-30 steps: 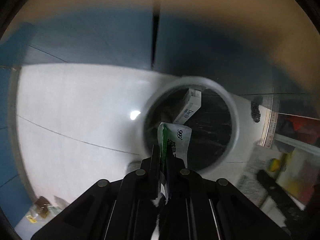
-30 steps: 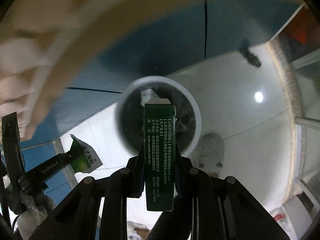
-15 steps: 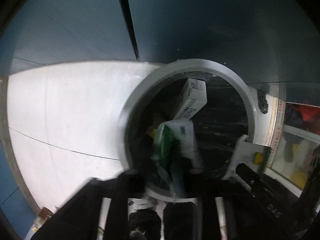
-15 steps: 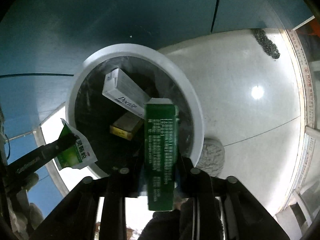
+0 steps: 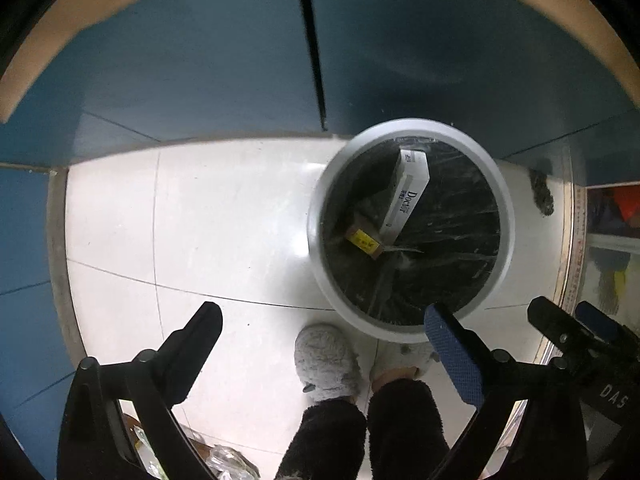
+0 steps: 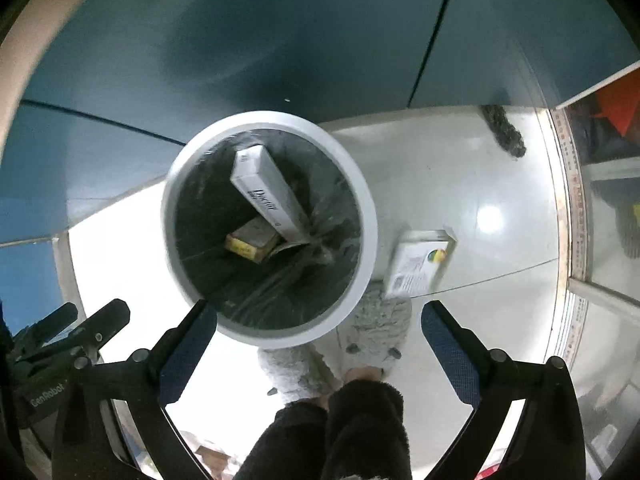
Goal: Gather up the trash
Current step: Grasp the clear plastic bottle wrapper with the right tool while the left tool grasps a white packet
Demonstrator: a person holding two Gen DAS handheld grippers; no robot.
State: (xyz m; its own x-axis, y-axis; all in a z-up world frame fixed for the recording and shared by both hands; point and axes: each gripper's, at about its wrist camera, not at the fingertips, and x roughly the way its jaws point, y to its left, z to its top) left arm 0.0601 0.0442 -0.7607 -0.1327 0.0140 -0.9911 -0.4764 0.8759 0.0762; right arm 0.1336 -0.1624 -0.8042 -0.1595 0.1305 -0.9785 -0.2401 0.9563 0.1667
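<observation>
A round white bin (image 5: 314,220) (image 6: 272,118) with a black liner stands on the pale floor. Inside lie a white "Doctor" box (image 5: 408,196) (image 6: 266,196) and a yellow-labelled box (image 5: 363,240) (image 6: 250,242). My left gripper (image 5: 320,316) hangs over the floor left of the bin, its jaws opening wide with nothing between them. My right gripper (image 6: 318,312) is over the bin's near rim, its jaws also opening and empty. A white carton with a coloured logo (image 6: 420,264) lies on the floor just right of the bin. No green sachet shows in either view.
Blue cabinet doors (image 5: 200,60) rise behind the bin. The person's grey fluffy slippers (image 5: 328,360) (image 6: 376,320) stand against the bin's near side. A dark fuzzy clump (image 6: 504,132) lies on the floor at the back right, and a glass-fronted shelf (image 6: 608,200) lines the right side.
Both grippers went from shut to wide open. The green sachet left the left jaws over the bin. The carton left the right jaws and now lies beside the bin.
</observation>
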